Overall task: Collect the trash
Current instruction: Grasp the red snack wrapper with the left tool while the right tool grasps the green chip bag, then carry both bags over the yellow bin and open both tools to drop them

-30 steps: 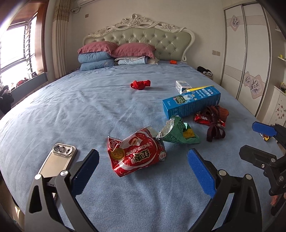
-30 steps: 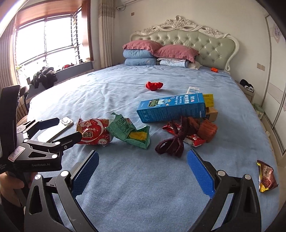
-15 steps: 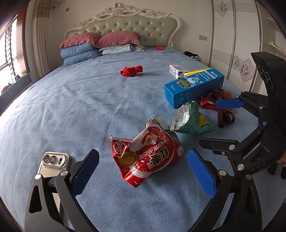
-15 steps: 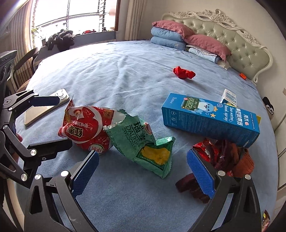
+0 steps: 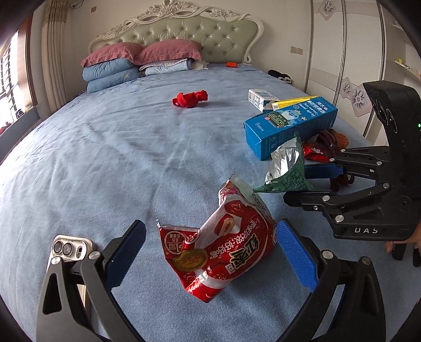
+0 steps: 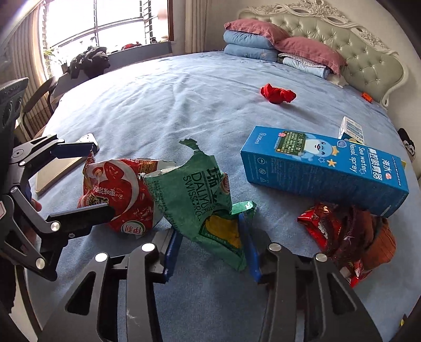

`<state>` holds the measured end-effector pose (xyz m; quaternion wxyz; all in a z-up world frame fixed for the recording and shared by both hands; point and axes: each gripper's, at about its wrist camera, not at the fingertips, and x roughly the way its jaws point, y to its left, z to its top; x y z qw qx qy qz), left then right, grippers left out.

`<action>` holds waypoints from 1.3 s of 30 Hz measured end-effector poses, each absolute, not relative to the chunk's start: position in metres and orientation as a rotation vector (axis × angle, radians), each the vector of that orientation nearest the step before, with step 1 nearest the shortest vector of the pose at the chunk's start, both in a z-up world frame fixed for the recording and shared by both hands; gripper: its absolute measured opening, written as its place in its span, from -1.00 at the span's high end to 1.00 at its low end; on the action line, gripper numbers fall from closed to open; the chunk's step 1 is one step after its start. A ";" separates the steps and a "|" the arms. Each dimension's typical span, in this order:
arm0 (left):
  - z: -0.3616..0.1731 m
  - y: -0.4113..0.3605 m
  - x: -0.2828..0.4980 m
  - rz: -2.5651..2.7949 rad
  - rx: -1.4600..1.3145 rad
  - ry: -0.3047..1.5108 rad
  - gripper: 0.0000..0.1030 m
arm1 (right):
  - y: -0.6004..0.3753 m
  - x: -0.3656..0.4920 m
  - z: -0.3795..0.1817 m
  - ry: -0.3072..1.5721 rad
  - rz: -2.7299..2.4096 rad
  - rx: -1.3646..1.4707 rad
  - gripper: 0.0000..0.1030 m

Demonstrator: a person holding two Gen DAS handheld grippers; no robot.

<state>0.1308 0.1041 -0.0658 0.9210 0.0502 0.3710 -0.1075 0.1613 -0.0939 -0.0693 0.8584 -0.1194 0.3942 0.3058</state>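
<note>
The green wrapper (image 6: 208, 210) is being pinched by the closing right claw (image 6: 210, 252); the red wrapper (image 5: 218, 247) – at twelve o'clock – is straddled by the wide left claw (image 5: 210, 252), to be closed next.

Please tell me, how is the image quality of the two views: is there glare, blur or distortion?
Left wrist view: sharp, evenly lit; fisheye bends the wardrobe lines and darkens the corners. Right wrist view: the window is blown out white and glare washes over the near bedsheet; the green wrapper stays readable.
</note>
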 end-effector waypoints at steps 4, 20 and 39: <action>-0.070 0.104 0.142 -0.229 0.098 0.786 -0.92 | -0.103 0.163 -0.061 0.817 0.645 -0.209 0.60; -0.078 0.083 0.141 -0.326 0.045 0.850 0.42 | -0.139 0.146 -0.049 0.798 0.646 -0.106 0.74; -0.017 -0.113 0.070 -0.577 0.212 0.698 0.54 | -0.336 0.054 -0.007 0.662 0.461 0.049 0.75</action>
